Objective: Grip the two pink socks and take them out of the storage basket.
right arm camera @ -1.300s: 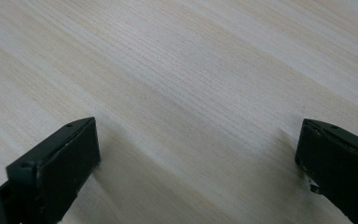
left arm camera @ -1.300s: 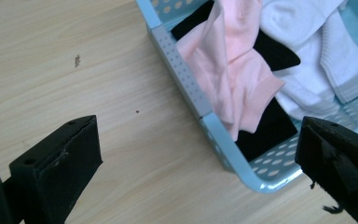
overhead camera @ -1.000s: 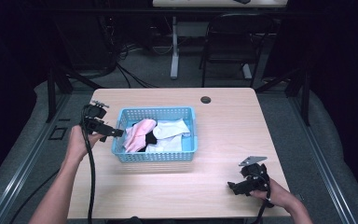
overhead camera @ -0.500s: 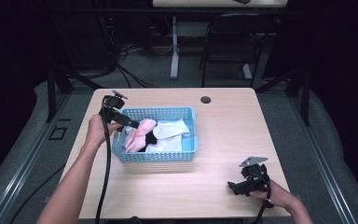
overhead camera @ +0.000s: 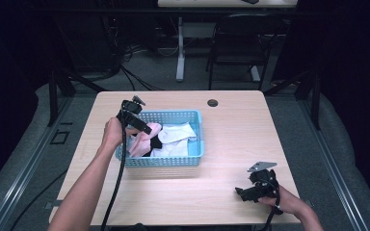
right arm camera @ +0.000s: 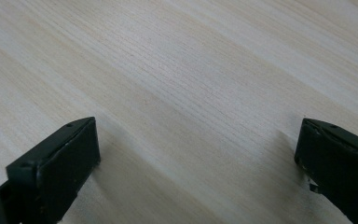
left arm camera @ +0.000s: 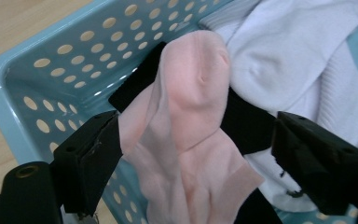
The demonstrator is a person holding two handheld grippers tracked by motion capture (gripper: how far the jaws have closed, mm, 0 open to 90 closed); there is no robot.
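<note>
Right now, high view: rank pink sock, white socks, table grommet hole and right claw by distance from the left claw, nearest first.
1. pink sock: in the blue basket's left half, between the left claw's jaws, which have just been closing.
2. white socks: basket's right half.
3. table grommet hole: beyond the basket, near the far edge.
4. right claw: near right corner, open over bare wood.

text: none legible | labels: none | numbers: none | signs: none
</note>
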